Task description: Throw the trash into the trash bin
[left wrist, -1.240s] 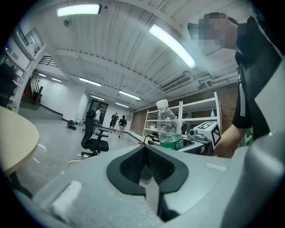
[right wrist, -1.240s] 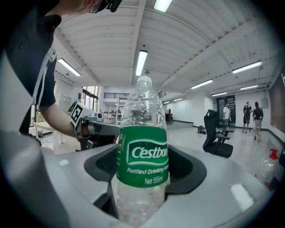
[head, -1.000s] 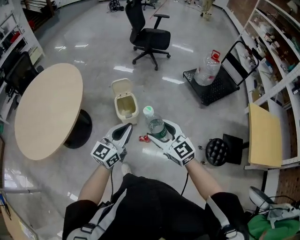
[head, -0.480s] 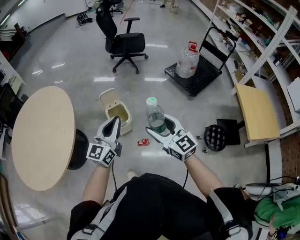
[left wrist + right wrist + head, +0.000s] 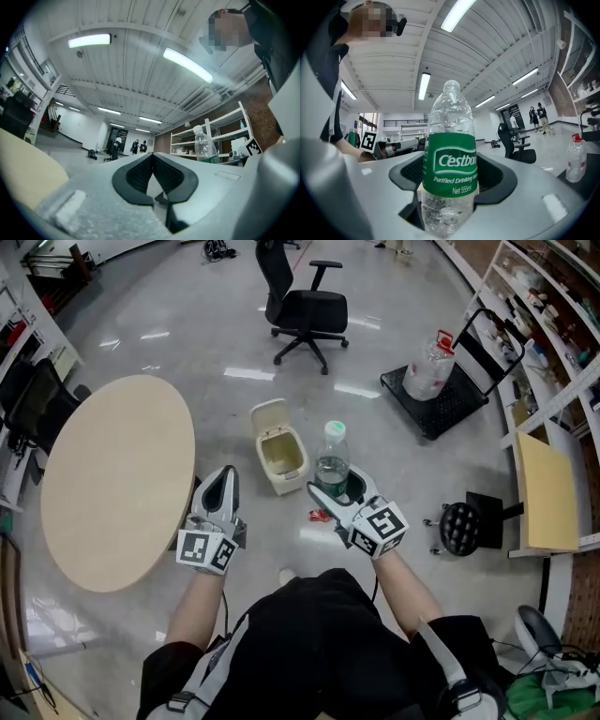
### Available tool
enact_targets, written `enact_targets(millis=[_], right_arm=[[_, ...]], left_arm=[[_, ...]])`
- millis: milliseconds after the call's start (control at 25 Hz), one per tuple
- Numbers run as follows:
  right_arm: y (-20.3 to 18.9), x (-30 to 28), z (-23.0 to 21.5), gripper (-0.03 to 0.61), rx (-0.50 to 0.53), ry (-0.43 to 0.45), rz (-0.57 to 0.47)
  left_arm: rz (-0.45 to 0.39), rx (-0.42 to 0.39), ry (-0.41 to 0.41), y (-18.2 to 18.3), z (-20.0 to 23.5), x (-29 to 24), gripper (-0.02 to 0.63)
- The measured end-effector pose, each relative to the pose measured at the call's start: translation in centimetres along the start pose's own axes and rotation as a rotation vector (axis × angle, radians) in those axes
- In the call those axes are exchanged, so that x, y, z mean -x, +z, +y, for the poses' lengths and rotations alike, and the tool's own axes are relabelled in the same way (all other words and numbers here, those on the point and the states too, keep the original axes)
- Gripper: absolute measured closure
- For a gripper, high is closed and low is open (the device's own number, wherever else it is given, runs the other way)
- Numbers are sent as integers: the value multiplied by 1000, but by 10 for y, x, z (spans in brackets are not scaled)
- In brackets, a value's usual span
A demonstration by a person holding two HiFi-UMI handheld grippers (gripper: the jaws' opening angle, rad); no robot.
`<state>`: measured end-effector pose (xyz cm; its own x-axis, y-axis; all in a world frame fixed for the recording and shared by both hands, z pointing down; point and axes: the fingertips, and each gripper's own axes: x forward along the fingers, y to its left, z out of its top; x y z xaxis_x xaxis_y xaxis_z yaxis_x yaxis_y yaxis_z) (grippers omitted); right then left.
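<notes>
A clear plastic water bottle with a green label stands upright in my right gripper, whose jaws are shut on its lower body. The small beige trash bin stands on the floor with its lid up, just left of the bottle and ahead of both grippers. My left gripper is shut with nothing in it; its fingertips meet. The bottle also shows at the right of the left gripper view. A small red scrap lies on the floor under the right gripper.
A round beige table stands at the left. A black office chair is beyond the bin. To the right are a black cart with a big water jug, a black stool, a wooden board and shelves.
Both grippers have moved forward and a little up, the bottle still held upright. The bottle now stands beside the bin's right edge, where before it was short of it.
</notes>
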<state>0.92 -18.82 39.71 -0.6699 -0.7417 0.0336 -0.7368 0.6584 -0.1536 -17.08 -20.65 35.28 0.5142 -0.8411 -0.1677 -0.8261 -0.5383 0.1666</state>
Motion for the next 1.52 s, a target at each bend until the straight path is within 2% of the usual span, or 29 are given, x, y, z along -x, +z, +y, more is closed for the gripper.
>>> enact_targets(millis=[120, 360, 520, 760, 1160, 1520], right_arm=[[0, -12, 0, 262, 17, 38, 24], [2, -40, -28, 262, 3, 51, 27], [1, -75, -42, 262, -17, 94, -2], [-10, -107, -73, 262, -50, 141, 2], [-11, -110, -139, 262, -49, 156, 17], [-47, -129, -158, 262, -84, 132, 101]], left_arm=[[-17, 12, 32, 7, 12, 8, 612], [22, 26, 0, -5, 10, 8, 612], [57, 12, 48, -8, 30, -7, 612], [55, 12, 92, -11, 39, -48, 612], [80, 47, 120, -53, 24, -117, 612], [163, 93, 136, -94, 42, -128, 611]])
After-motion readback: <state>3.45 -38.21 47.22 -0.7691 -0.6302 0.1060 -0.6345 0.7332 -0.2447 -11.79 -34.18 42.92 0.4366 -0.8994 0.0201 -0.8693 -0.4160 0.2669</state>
